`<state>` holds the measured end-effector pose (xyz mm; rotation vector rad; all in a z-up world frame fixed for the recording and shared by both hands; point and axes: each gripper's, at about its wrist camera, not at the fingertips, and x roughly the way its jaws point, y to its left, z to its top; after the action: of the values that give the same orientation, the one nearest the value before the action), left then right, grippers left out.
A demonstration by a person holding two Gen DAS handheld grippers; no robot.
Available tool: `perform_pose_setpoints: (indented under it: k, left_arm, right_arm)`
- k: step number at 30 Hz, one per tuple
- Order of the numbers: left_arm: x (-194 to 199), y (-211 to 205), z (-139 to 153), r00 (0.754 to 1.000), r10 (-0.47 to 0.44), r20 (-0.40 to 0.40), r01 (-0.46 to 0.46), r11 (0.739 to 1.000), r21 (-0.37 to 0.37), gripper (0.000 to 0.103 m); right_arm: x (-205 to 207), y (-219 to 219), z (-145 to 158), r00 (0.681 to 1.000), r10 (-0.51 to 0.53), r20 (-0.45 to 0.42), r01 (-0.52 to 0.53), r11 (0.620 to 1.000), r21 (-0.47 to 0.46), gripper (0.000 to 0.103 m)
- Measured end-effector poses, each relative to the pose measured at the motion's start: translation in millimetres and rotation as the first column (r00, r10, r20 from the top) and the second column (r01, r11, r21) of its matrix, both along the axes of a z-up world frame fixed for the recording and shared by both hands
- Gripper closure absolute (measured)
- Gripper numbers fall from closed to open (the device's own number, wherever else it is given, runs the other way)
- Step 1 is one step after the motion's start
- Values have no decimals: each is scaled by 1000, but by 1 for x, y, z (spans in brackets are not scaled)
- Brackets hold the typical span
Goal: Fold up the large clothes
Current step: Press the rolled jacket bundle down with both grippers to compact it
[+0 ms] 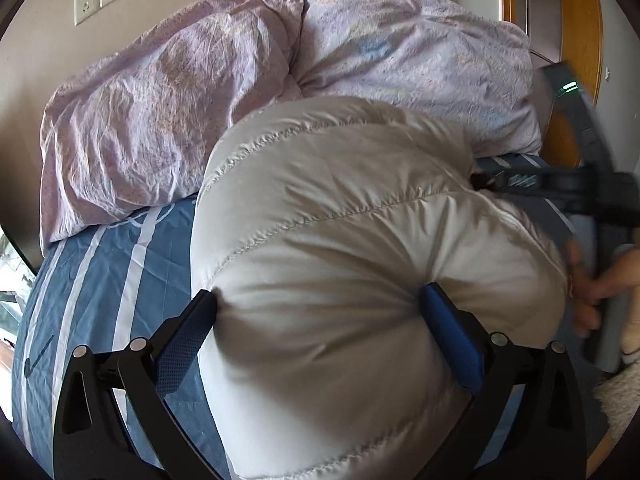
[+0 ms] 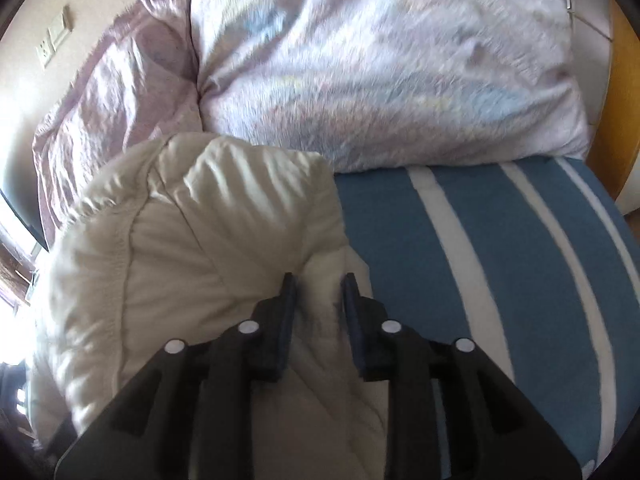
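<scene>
- We have the cream quilted down jacket (image 1: 340, 240) bunched on the blue striped bedsheet (image 1: 112, 264), with the lilac duvet (image 1: 180, 92) heaped behind it from about 10 to 1 o'clock in the left wrist view.
- Our left gripper (image 1: 320, 312) stands spread wide, and a fat puffed roll of the jacket fills the space between its pads; both blue pads dent the fabric, so we read it as clamped on that roll.
- In that same view our right gripper (image 1: 600, 184) sits at 3 o'clock, blurred, with a hand (image 1: 592, 284) on its handle just below.
- In the right wrist view the right gripper (image 2: 318, 292) has its jaws only narrowly apart, over the jacket's (image 2: 200, 248) edge at about 6 o'clock. A ridge of cream fabric lies between the pads, but we cannot tell whether they actually pinch it.
- The striped sheet (image 2: 500, 260) lies bare at 3 to 4 o'clock, and the duvet (image 2: 380, 72) fills 12 o'clock.
- We judge the fold to be midway: the jacket is doubled over but lumpy, not yet a flat, squared packet.
- Next, we think, the right side needs a sure hold on that edge, then both hands should carry it across together and press the air out.
</scene>
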<state>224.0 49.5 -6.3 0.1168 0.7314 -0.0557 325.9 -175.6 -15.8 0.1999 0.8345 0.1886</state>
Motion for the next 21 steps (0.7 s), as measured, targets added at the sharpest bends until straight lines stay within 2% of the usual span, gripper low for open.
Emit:
perform_pose_setpoints:
  k: [4,7,11,15,18,21]
  left_arm:
    - [0,1,-1,1000,-1,-2,1,1000,-1,1]
    - [0,1,-3,1000,4,3,-4,1000,8,1]
    - [-1,-3,-5,1000,9,16,-9,1000,22,1]
    - [-4,-13,-9,999,5,45,-9,998,70,1]
    - [-3,-21,-13,998,20,63,-26,995,95,1]
    - [-2,-23,-14,997,27,69,-34,994,106,1]
  right_arm:
    - [-49,2,29,991,60,119,-67,996,51,71]
    - [-82,22,31,978,140,156,-140,990,-12,71]
    - [-85,36,5,985,141,97,-131,986,-103,71]
    - [-72,40,-24,991,124,46,-119,988,-102,70]
    - [-70,45,-31,991,125,57,-115,983,-146,70]
    - [-64,41,-28,992,126,29,-122,985,-123,70]
